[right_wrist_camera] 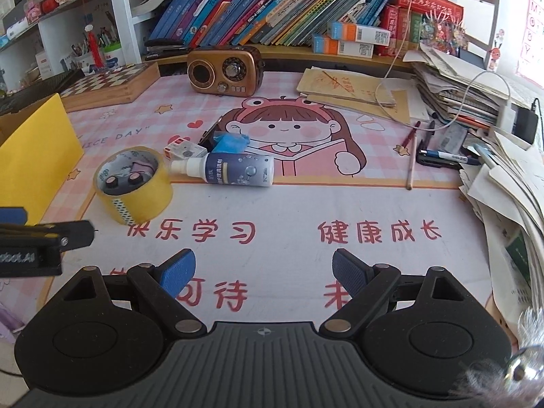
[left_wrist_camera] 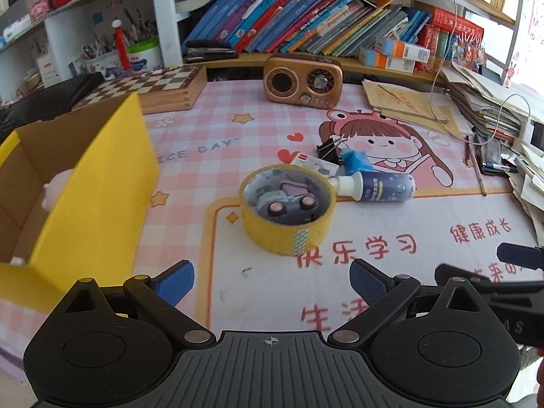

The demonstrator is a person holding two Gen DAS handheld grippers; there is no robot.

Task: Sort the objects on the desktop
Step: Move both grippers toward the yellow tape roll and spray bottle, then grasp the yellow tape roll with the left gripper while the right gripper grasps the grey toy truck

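Observation:
A yellow tape roll (left_wrist_camera: 288, 210) stands on the pink desk mat with a small toy car (left_wrist_camera: 287, 205) inside it. Behind it lie a spray bottle (left_wrist_camera: 377, 186), a small white box (left_wrist_camera: 314, 165), a blue wrapper (left_wrist_camera: 355, 160) and a black binder clip (left_wrist_camera: 328, 149). A yellow cardboard box (left_wrist_camera: 98, 197) with a pink item (left_wrist_camera: 56, 190) inside stands at left. My left gripper (left_wrist_camera: 272, 282) is open and empty, just in front of the tape roll. My right gripper (right_wrist_camera: 263, 273) is open and empty; the tape roll (right_wrist_camera: 133, 183) and bottle (right_wrist_camera: 234, 170) lie ahead to its left.
A brown radio (left_wrist_camera: 302, 81) and a chessboard box (left_wrist_camera: 159, 86) stand at the back, below a shelf of books (left_wrist_camera: 306, 20). Stacks of papers (right_wrist_camera: 476, 95), pens (right_wrist_camera: 445, 156) and a white cable (right_wrist_camera: 408, 78) crowd the right side.

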